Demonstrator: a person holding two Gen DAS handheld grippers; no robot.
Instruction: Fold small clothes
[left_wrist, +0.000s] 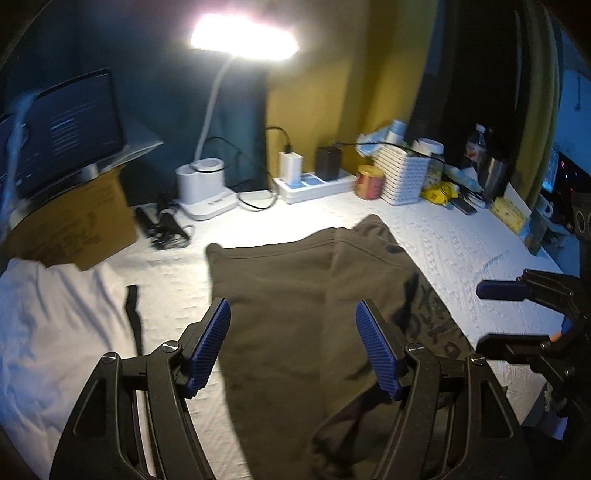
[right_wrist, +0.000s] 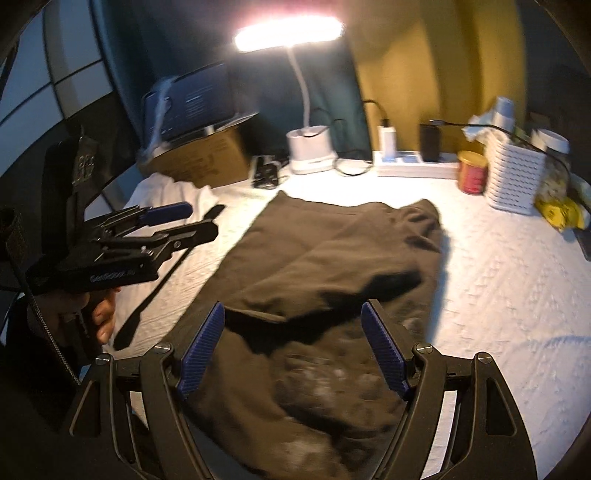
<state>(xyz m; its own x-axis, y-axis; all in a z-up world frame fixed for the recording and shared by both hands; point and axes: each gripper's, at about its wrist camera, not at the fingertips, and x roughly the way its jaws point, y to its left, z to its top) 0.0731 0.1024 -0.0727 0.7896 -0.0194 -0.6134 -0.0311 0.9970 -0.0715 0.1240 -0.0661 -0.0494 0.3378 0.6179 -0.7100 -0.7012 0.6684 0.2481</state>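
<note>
1. A dark garment (left_wrist: 295, 295) lies spread in the middle of the counter (left_wrist: 461, 240), which has a white textured cover.
2. One side of the garment is folded over the rest; a printed part shows near its lower edge.
3. The left gripper (left_wrist: 293, 347) is above the garment, its fingers apart and holding nothing.
4. The right gripper (right_wrist: 293, 350) is also above the garment, fingers apart and empty.
5. A lit desk lamp (left_wrist: 243, 37) stands at the back, a cardboard box (left_wrist: 74, 229) to the left, a white basket (right_wrist: 513, 177) to the right.
</note>
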